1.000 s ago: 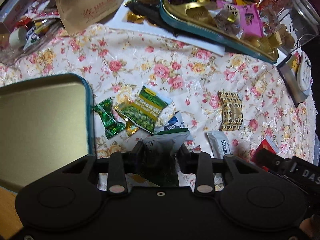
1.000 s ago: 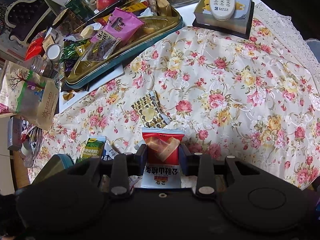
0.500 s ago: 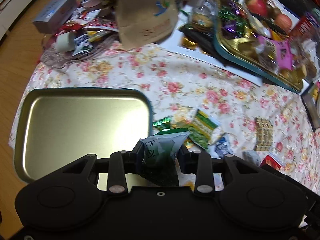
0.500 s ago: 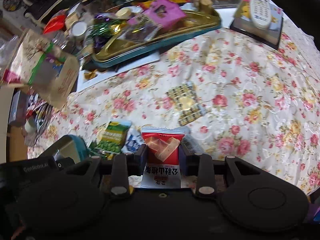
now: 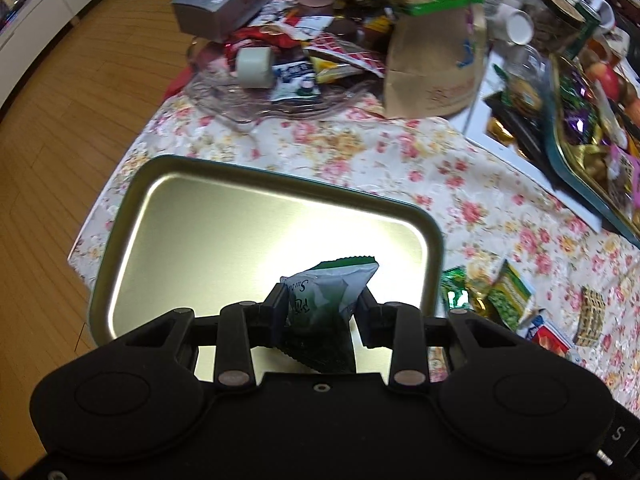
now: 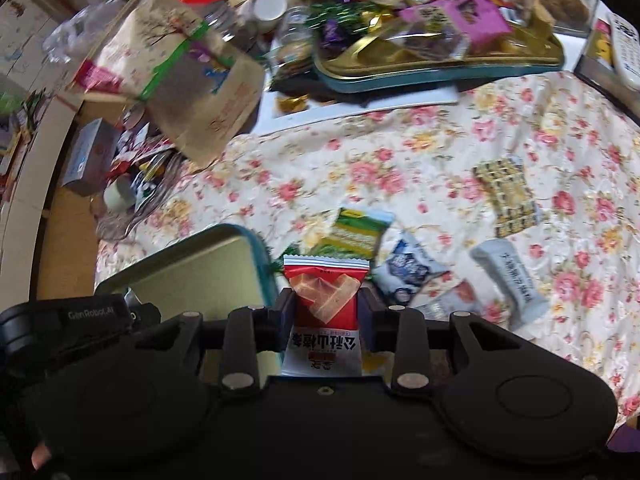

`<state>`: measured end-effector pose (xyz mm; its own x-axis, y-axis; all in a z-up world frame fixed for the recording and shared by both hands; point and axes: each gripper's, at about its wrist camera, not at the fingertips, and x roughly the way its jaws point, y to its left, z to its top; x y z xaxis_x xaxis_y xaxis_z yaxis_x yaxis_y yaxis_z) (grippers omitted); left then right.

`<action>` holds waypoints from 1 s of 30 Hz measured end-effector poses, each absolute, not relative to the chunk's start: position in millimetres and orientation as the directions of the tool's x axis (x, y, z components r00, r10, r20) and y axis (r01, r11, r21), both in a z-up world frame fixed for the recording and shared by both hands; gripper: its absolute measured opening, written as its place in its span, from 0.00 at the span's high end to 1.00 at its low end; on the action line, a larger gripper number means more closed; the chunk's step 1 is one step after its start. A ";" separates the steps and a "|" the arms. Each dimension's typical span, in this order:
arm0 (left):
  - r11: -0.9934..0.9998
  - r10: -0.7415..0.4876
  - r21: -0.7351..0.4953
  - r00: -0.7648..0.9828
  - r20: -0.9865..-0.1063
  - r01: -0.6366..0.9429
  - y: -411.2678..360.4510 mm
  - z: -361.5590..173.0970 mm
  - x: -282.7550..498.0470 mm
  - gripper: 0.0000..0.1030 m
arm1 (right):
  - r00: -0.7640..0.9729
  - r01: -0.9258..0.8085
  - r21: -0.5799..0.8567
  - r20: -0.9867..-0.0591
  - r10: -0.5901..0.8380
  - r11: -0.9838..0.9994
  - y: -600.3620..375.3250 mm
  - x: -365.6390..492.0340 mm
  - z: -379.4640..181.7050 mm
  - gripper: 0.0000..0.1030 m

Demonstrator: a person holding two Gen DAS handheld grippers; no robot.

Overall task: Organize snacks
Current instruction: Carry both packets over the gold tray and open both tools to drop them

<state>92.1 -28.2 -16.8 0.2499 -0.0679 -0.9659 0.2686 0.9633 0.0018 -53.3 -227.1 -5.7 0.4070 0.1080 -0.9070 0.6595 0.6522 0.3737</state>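
While the left gripper (image 5: 322, 312) pinches a green-and-silver foil snack packet (image 5: 326, 304) above the near part of the shallow gold metal tray with a teal rim (image 5: 280, 216), a clean release probably means lowering first, then letting go well inside the rim. The right gripper (image 6: 325, 312) clamps a red-and-white wrapped snack bar (image 6: 325, 308) just right of the tray's edge (image 6: 256, 256). Beyond it, loose packets lie on the floral tablecloth (image 6: 400, 168): a green pea packet (image 6: 356, 232) and a gold patterned wafer packet (image 6: 506, 196).

Two wrist fisheyes angled down, close above the table, sharing the metal tray (image 5: 256, 220).
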 end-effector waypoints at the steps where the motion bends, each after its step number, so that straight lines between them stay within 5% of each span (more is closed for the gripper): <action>1: 0.966 -0.065 0.002 0.251 -0.966 0.258 -22.9 -17.0 94.5 0.58 | 0.407 0.649 0.375 -0.906 0.113 0.662 -222.2 -49.4 -5.8 0.65; 30: 0.989 0.007 0.052 0.311 -0.950 0.137 59.0 -18.9 124.9 0.57 | 0.444 0.411 0.380 -0.878 0.182 0.829 -123.6 5.9 5.1 0.65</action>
<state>124.9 59.0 -18.9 0.3112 0.0070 -0.9503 0.1370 0.9892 0.0521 5.9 -123.6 5.1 0.4437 0.1817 -0.8776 0.4113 0.8287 0.3795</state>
